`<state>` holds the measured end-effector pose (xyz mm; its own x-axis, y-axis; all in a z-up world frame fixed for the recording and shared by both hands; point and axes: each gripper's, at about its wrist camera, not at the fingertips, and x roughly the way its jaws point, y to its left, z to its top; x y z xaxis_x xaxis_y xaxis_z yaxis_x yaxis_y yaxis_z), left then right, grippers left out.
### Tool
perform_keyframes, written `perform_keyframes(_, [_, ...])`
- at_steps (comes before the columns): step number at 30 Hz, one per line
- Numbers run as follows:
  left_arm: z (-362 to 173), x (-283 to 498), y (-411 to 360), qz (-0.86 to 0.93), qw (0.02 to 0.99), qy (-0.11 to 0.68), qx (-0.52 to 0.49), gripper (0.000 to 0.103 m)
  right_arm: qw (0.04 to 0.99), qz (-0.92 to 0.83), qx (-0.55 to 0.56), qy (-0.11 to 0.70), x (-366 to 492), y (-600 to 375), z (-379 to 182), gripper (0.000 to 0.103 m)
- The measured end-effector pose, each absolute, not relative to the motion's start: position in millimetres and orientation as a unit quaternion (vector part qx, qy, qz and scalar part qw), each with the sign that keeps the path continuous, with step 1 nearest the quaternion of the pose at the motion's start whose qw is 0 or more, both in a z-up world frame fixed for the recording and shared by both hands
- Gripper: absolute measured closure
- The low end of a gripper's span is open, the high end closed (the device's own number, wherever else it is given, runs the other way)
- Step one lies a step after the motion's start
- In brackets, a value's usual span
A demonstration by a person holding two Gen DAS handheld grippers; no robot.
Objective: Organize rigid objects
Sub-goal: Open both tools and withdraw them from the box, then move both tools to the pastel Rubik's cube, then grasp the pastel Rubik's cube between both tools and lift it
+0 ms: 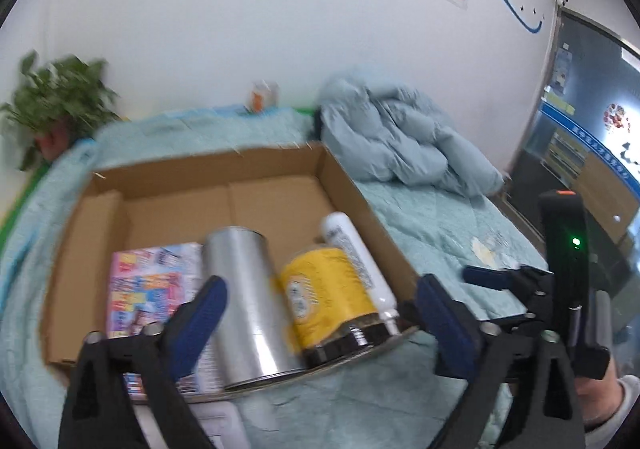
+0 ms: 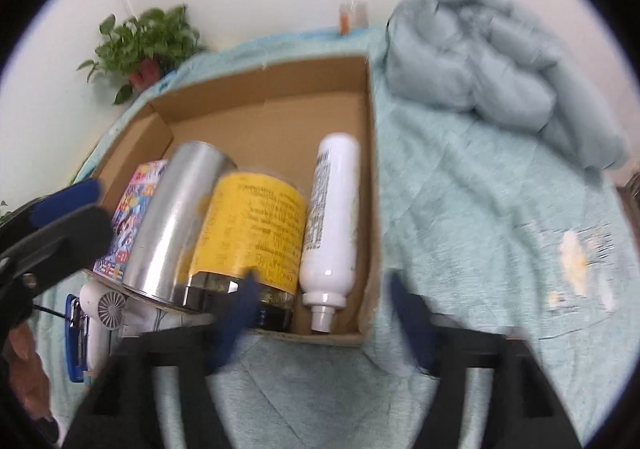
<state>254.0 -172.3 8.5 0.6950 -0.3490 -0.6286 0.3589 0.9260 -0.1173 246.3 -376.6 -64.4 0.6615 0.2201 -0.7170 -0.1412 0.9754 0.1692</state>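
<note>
hovering at the near wall of the cardboard box (image 1: 352, 185), both tongs stand wide open and hold nothing. the left gripper (image 1: 320, 313) straddles the near ends of the silver can (image 1: 248, 305) and the yellow jar (image 1: 332, 289); the right gripper (image 2: 320, 313) sits just outside the box's near right corner.

inside the box, four items lie on their sides in a row against the near wall: a colourful carton (image 2: 132, 221) at the left, the silver can, the yellow jar, and a white bottle (image 2: 330, 225) along the right wall. the far half of the box is bare.

outside the box, off its near left corner, a small white fan (image 2: 104, 309) and a blue object (image 2: 76, 341) lie on the green bedspread (image 2: 460, 209); these look like the items left to pack.

judgement: the next pick is best taken on the fan's body, squarely, then set into the far half of the box, lifted well over the wall. both views are blurred, so fine contact cannot be confirmed.
</note>
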Motion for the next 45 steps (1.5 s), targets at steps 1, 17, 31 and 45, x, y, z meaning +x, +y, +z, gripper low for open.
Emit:
perform_keyframes(1, [13.7,241.6,-164.7,-0.177,0.932,0.317,0.01,0.001,0.916,0.089,0.039,0.389,237.7,-375.1,-61.4,0.011])
perform_keyframes(17, [55.1,127.8,-46.7,-0.051,0.945,0.315,0.067,0.001,0.932,0.098,0.002,0.348,129.9,-327.1,-41.4,0.011])
perform_keyframes(31, [-66.2,67.1,32.0,-0.11,0.877,0.452,-0.118,0.002,0.861,0.329,0.012,0.387,64.2,-243.7,-80.5,0.011])
perform_keyframes(45, [-106.6,95.7,-0.2,-0.232,0.818,0.503,-0.158,0.047,0.852,0.345,-0.016,0.392,68.4,-216.9,-104.9,0.013])
